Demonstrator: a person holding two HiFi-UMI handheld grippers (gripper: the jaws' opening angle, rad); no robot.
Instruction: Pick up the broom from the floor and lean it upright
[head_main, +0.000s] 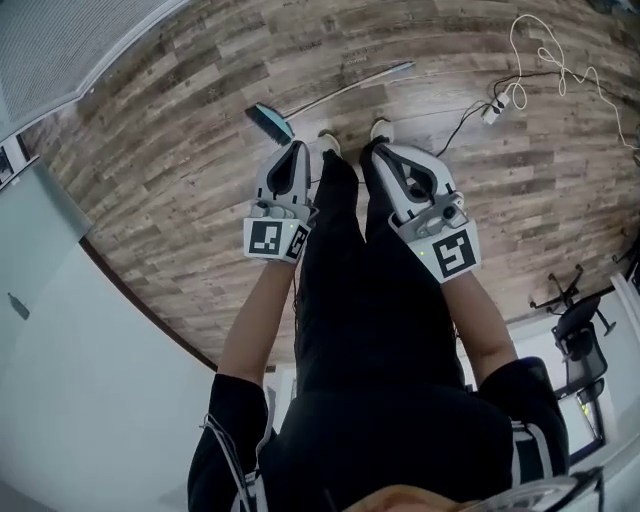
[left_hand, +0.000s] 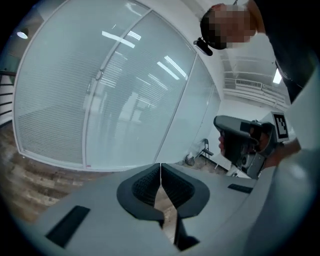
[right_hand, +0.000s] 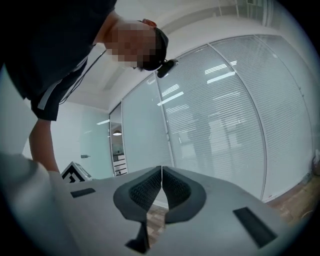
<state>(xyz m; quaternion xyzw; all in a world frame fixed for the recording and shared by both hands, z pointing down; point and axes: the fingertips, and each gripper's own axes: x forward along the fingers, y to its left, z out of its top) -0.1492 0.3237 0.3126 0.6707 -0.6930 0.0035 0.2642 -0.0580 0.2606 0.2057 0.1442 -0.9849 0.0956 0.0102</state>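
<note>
The broom lies flat on the wooden floor beyond the person's feet, its teal head at the left and its thin grey handle running up to the right. My left gripper hangs just right of the broom head, shut and empty. To the right of the person's black trouser legs my right gripper is also shut and empty. In the left gripper view the left gripper shows its pads pressed together against a glass wall. The right gripper view shows the right gripper the same way.
A white power strip with a black cable and a looped white cord lies on the floor at the right. Glass partition walls with blinds ring the room. A black office chair stands at the far right.
</note>
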